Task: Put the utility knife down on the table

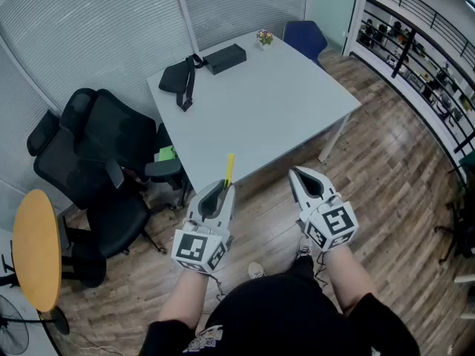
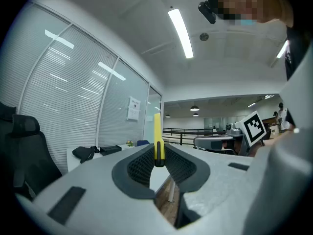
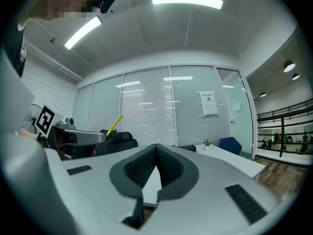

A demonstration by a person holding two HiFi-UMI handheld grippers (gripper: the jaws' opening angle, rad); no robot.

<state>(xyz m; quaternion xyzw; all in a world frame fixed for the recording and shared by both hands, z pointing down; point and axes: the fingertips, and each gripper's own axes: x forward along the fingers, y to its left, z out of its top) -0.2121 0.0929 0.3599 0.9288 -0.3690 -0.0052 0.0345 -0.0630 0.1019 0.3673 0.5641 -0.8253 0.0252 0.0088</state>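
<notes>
The yellow utility knife (image 1: 230, 167) stood pinched in the left hand-held gripper (image 1: 225, 188), its long axis slanting upward. It hung before the table's (image 1: 282, 102) near edge. The right hand-held gripper (image 1: 295, 173) was closed and empty.

A wood floor (image 1: 401, 191) bears a white table (image 1: 274, 117) and black office chairs (image 1: 104, 143) beside blind-covered glass walls (image 1: 82, 28), under strip lights (image 3: 186, 0).

One utility knife (image 1: 230, 167), two grippers (image 1: 225, 187) (image 1: 296, 172), one white table (image 1: 267, 102), one blue chair (image 1: 304, 37).
</notes>
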